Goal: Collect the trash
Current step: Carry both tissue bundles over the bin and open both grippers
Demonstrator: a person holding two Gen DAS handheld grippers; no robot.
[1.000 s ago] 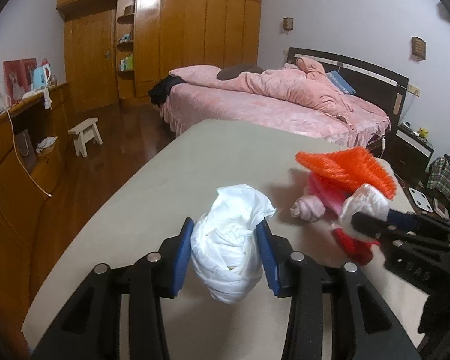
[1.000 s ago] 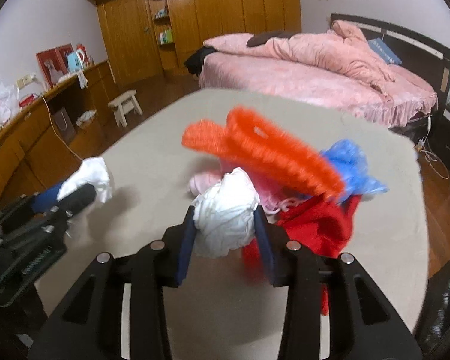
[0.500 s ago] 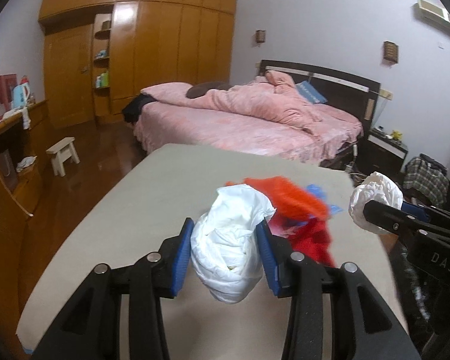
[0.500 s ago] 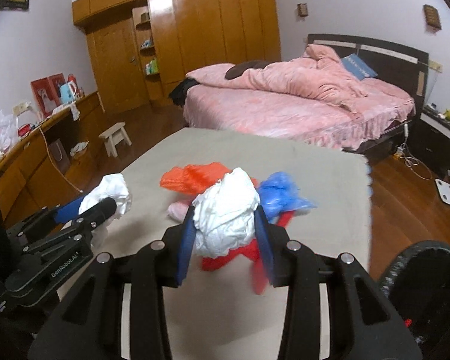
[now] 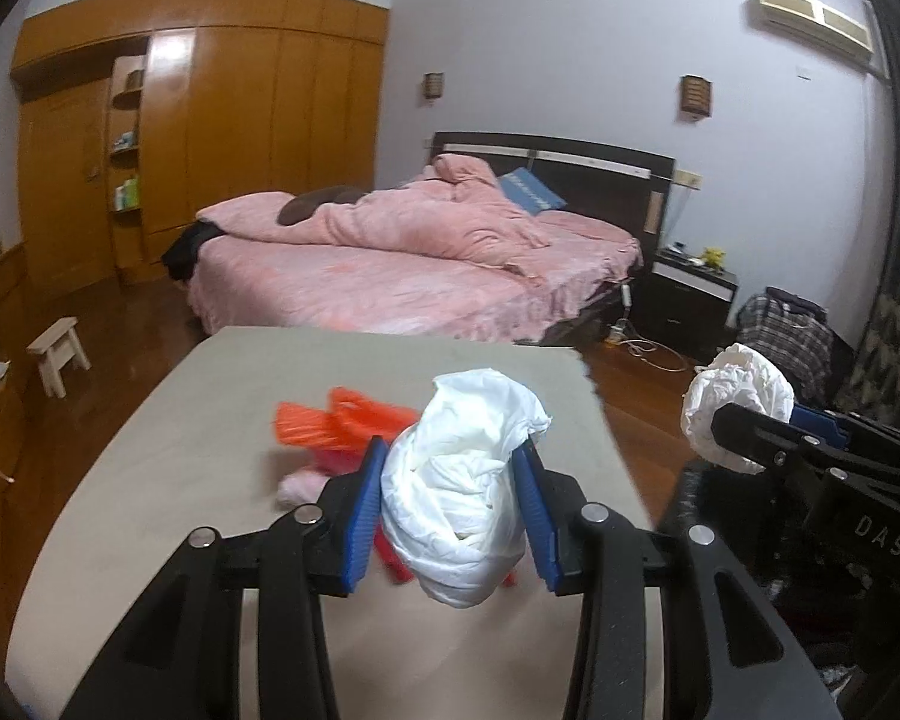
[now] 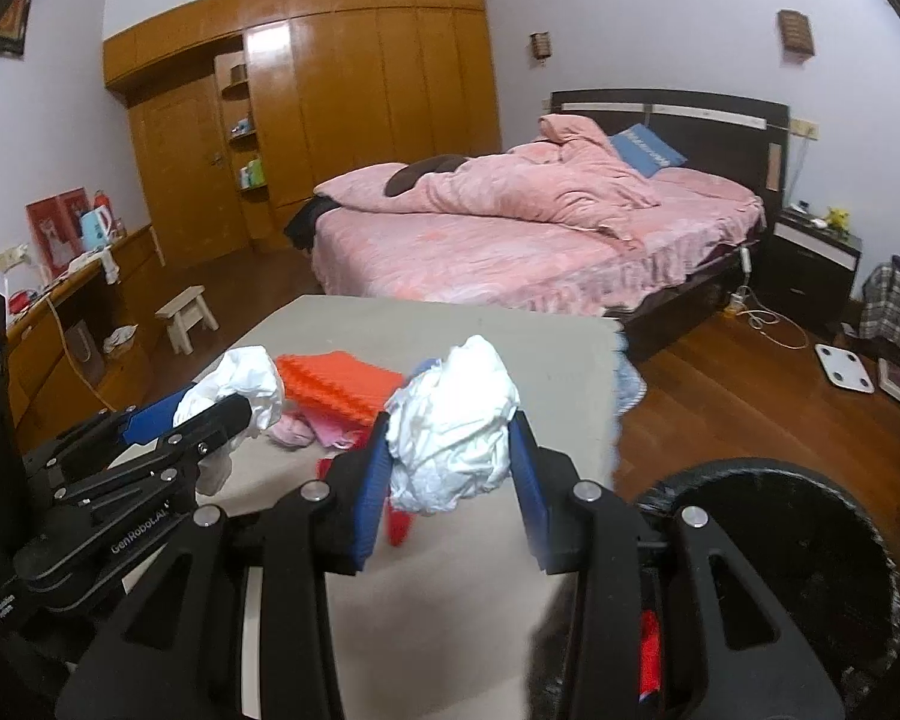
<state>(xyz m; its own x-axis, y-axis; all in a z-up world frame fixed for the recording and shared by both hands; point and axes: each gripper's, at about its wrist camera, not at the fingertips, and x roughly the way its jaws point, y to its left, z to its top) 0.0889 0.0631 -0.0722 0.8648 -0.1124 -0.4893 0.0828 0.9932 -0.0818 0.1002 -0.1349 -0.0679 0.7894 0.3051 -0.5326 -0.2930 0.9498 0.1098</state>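
My left gripper [image 5: 453, 507] is shut on a crumpled white paper wad [image 5: 459, 492], held above the grey table [image 5: 210, 420]. My right gripper [image 6: 450, 468] is shut on a second white paper wad [image 6: 453, 426]. In the left wrist view the right gripper [image 5: 732, 414] shows at the right with its wad [image 5: 738, 390] past the table's edge. In the right wrist view the left gripper [image 6: 234, 402] shows at the left with its wad [image 6: 240, 378]. A black trash bin [image 6: 798, 540] stands on the floor at the lower right.
Orange [image 6: 336, 384], pink [image 6: 294, 432], red and blue items lie in a pile on the table. Beyond it stands a pink bed [image 6: 510, 228]. A wooden wardrobe [image 6: 330, 90], a small stool [image 6: 186, 312] and a long side counter [image 6: 60, 312] line the left.
Both grippers rose and swung to the right with their wads still held. The pile on the table dropped back and to the left, and the black bin came into the right wrist view.
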